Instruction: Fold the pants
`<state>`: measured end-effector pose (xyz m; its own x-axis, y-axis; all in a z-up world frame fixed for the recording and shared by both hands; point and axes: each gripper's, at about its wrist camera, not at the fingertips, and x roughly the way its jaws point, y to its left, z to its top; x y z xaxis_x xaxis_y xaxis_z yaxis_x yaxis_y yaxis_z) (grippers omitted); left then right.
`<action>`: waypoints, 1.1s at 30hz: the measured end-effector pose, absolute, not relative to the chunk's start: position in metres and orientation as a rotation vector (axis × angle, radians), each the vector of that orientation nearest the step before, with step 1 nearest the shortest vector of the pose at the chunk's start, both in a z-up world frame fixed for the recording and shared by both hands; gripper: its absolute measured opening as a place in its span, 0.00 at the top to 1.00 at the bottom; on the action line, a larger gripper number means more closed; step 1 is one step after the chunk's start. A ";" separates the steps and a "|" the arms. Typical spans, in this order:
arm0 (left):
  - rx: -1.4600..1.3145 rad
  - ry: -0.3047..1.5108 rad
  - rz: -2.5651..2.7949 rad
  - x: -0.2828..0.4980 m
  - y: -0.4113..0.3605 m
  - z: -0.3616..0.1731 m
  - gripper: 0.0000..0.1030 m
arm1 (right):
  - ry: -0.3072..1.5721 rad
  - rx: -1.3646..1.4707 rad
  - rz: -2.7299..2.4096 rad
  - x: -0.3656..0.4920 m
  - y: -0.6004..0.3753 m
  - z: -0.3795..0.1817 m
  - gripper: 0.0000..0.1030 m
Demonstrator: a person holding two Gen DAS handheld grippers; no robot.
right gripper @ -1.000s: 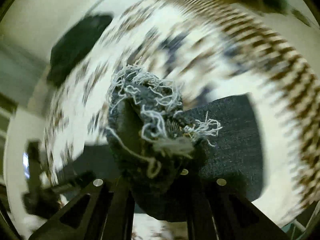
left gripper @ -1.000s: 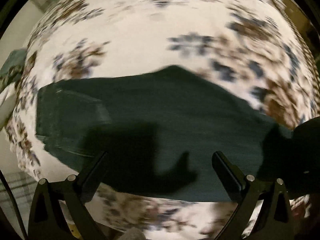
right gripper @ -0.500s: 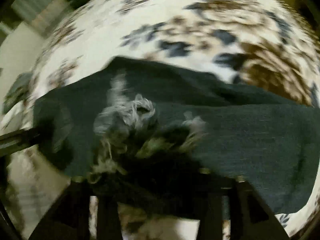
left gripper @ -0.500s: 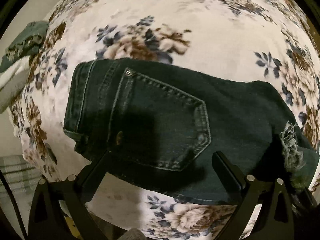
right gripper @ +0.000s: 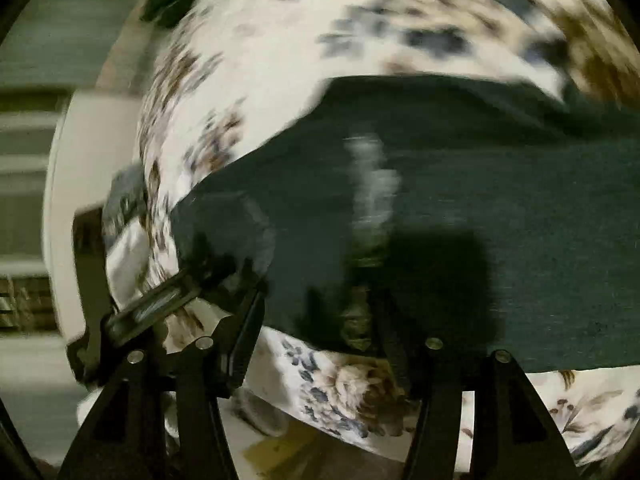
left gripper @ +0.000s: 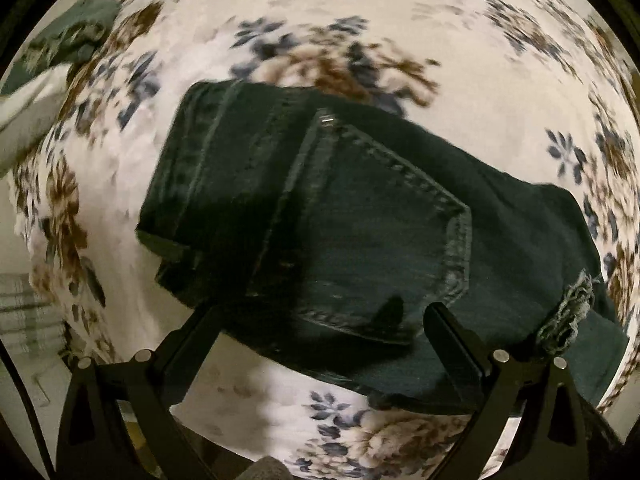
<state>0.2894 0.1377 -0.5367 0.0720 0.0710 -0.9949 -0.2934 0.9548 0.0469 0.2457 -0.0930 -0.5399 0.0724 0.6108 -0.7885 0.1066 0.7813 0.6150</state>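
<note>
Dark denim pants [left gripper: 360, 216], folded into a thick rectangle, lie flat on a cloth printed with blue and brown flowers [left gripper: 460, 80]. In the left wrist view the waistband end points toward the upper left, and a back pocket [left gripper: 380, 240] with pale stitching faces up at the middle. A frayed hem [left gripper: 568, 316] of pale loose threads rests on top of the pants at their right end.

The left claw [left gripper: 320, 320] points straight down above the pants. Its two black fingers stand wide apart with nothing between them, one over the pants' lower left edge and one over the pocket's lower corner; it is released.

In the right wrist view, which is blurred, the pants [right gripper: 480, 208] fill the middle and right of the frame, with the frayed threads [right gripper: 372, 184] showing as a pale streak. The right claw [right gripper: 320, 320] tilts down toward them. Its jaws are opening and no fabric is between them; their shadow falls on the denim. The left claw's black frame [right gripper: 160, 304] shows at the left edge of the pants.

A second dark green garment [left gripper: 76, 28] lies at the far upper left, well apart from the pants.
</note>
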 end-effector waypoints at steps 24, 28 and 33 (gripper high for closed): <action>-1.194 1.046 0.375 0.216 0.278 -0.598 0.54 | 1.576 0.438 -0.036 0.240 -0.132 -0.571 0.42; -1.177 0.990 0.330 0.214 0.274 -0.578 0.66 | 1.570 0.398 -0.023 0.237 -0.126 -0.569 0.42; -1.239 0.975 0.306 0.216 0.285 -0.606 0.41 | 1.572 0.409 -0.018 0.238 -0.128 -0.570 0.42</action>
